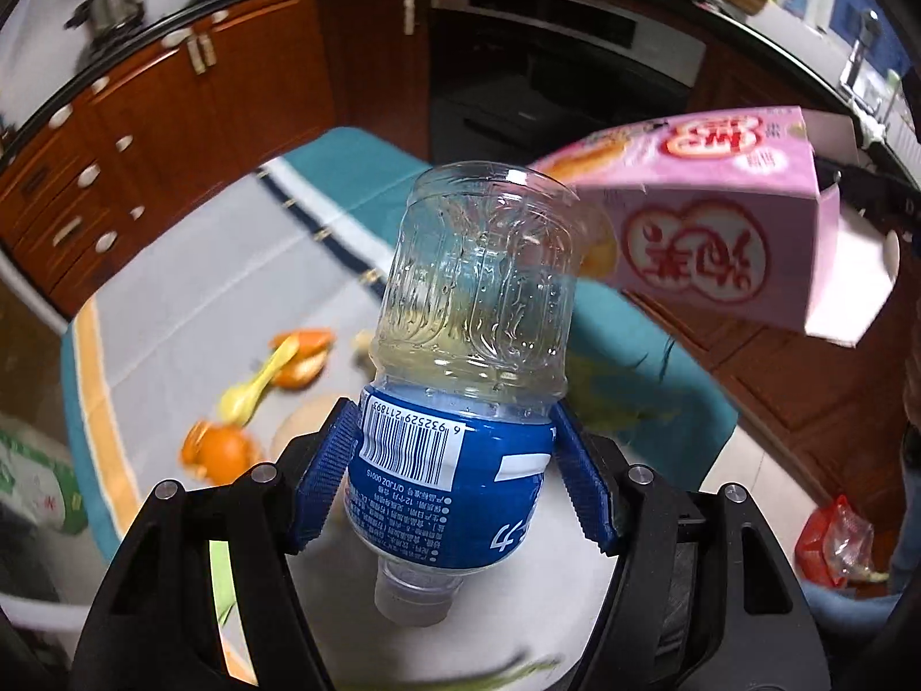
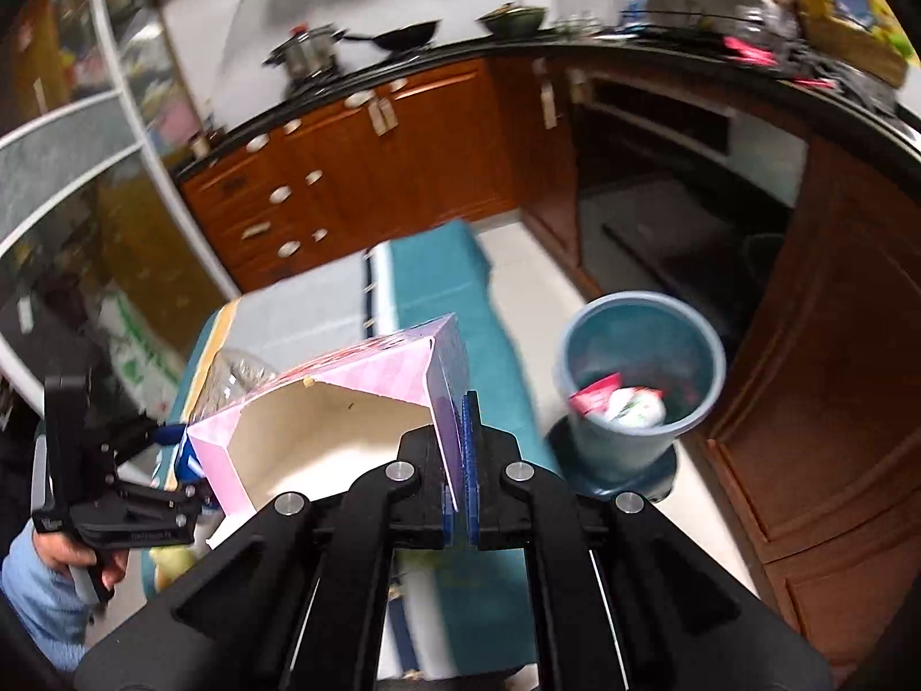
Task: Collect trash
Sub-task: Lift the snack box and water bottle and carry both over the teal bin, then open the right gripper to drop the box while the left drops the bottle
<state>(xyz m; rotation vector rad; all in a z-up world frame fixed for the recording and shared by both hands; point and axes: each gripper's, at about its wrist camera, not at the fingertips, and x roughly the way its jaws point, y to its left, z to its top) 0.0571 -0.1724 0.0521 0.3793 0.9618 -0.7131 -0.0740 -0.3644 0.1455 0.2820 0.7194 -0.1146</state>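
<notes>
Above the table [image 1: 172, 299], left gripper [image 1: 455, 460] clamps a bottle [image 1: 472, 345]; right gripper [image 2: 460, 449] pinches a box [image 2: 345, 397] wall — transport step; next, carry both over the bin [image 2: 639, 340] and release.

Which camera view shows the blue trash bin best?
The right wrist view: the trash bin stands whole on the floor, open top visible with wrappers inside. The left wrist view does not show it at all.

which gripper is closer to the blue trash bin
Right. The right gripper, shut on the pink box, has the blue bin just ahead to its right. The left gripper, holding the bottle, sits farther left, beyond the box.
</notes>
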